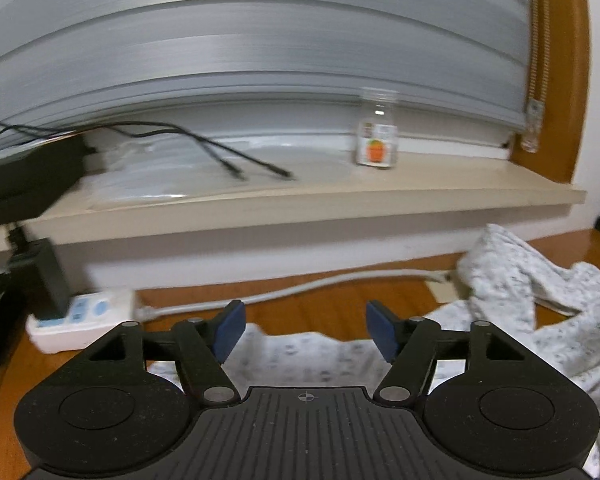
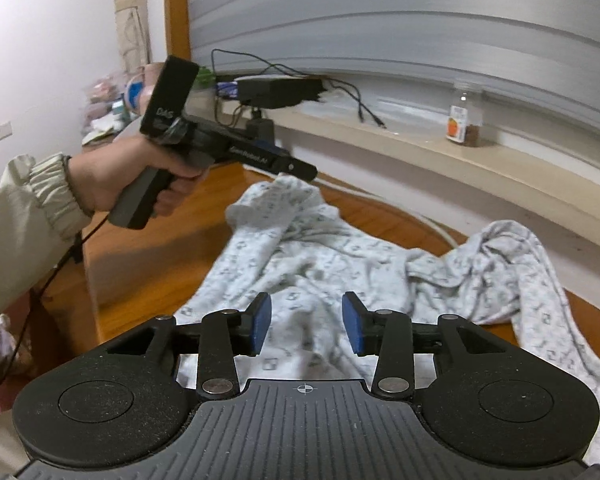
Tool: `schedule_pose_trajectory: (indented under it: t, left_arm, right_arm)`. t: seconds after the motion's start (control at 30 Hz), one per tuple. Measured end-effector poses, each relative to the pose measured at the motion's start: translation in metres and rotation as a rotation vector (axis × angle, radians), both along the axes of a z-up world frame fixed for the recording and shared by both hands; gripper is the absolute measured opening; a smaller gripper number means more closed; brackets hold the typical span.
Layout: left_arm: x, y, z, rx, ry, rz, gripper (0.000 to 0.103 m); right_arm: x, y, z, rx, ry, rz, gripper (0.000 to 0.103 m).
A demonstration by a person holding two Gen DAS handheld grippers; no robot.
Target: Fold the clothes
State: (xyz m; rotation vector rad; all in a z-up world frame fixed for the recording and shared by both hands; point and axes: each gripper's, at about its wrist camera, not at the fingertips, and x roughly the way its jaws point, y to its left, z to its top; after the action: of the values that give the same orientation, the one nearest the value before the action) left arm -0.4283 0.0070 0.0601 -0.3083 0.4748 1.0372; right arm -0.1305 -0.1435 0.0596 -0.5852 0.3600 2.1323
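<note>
Window: grey slatted blinds (image 1: pixel 260 52) fill the upper frame, set in an orange-brown wooden frame (image 1: pixel 560 60).
Sill: a beige ledge (image 1: pixel 440 190) runs across the middle.
Wall: white (image 2: pixel 40 60), upper left of the right wrist view.
Table: orange-brown wood (image 2: pixel 160 240).
Light: dim, indoor.

A white garment (image 2: pixel 324 264) with a small grey print lies crumpled and unfolded on the wooden tabletop (image 2: pixel 148 248), spreading out under and ahead of my right fingers (image 2: pixel 262 322). One rumpled part bunches up to their right; another runs off ahead and left.
</note>
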Motion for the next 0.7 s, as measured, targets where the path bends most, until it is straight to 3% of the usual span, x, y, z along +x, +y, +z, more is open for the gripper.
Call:
schedule_pose_trajectory:
  t: [0.47, 0.6, 0.7]
  left_arm:
    - [0.048, -0.011, -0.013, -0.029, 0.015, -0.107, 0.073]
    - [0.067, -0.014, -0.016, -0.035, 0.017, -0.153, 0.073]
    - [0.088, -0.014, -0.017, -0.039, 0.031, -0.206, 0.070]
  right_arm:
    - [0.006, -0.001, -0.005, 0.000, -0.030, -0.002, 0.042]
    - [0.040, 0.009, -0.013, 0.004, -0.056, -0.094, 0.042]
    - [0.082, 0.023, -0.022, 0.017, -0.115, -0.231, 0.042]
